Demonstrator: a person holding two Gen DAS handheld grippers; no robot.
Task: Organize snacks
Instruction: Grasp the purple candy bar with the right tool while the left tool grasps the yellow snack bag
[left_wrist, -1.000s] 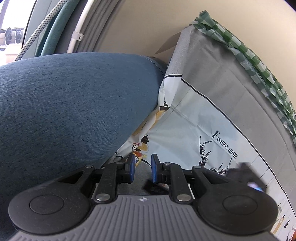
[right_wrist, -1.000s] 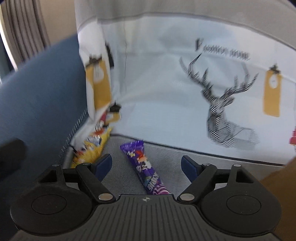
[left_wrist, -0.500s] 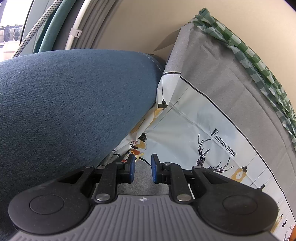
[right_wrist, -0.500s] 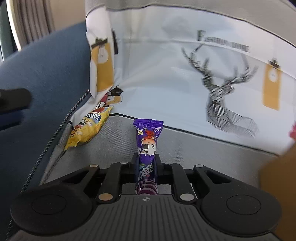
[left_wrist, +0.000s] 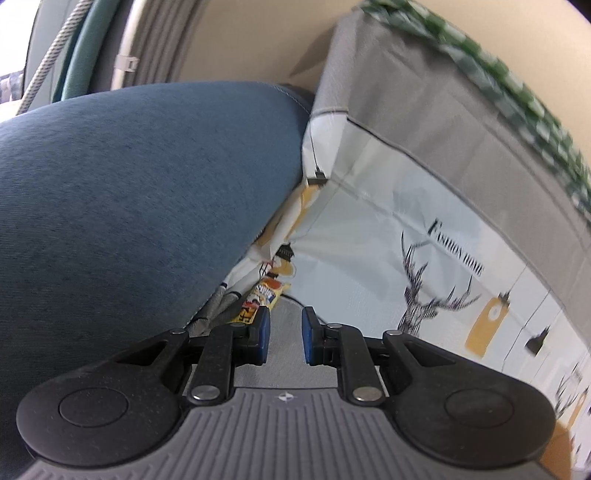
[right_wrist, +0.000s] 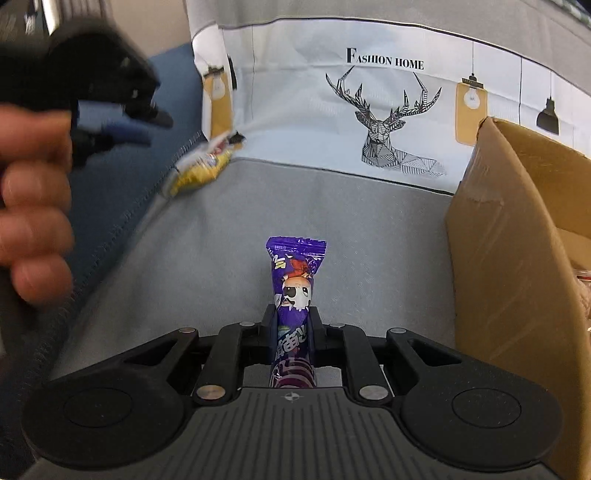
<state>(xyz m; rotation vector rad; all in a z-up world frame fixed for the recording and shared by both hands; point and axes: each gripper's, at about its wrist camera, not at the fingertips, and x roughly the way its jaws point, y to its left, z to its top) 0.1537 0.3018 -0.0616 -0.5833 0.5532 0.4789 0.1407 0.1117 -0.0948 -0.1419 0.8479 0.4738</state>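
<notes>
Between the pads of the right tool (right_wrist: 291, 325) sits the purple snack packet (right_wrist: 295, 280), pinched about the middle, its crimped top sticking out ahead of the fingers and its lower end running back toward the camera. Under it spreads the grey cushion (right_wrist: 229, 236), and hard by the right edge stands an open cardboard box (right_wrist: 513, 258). Over at the cushion's far left corner lies a yellow snack packet (right_wrist: 201, 170), tucked against the printed fabric panel (right_wrist: 388, 110) with the deer drawing. On to the left tool (left_wrist: 284, 334): its blue pads are drawn nearly together with a narrow gap and nothing between them, and it hangs just above the grey cushion's left edge. That same yellow packet (left_wrist: 260, 299) shows just past its left fingertip, wedged below the blue upholstered arm (left_wrist: 129, 184). A person's hand (right_wrist: 33, 206) grips that tool's handle.
</notes>
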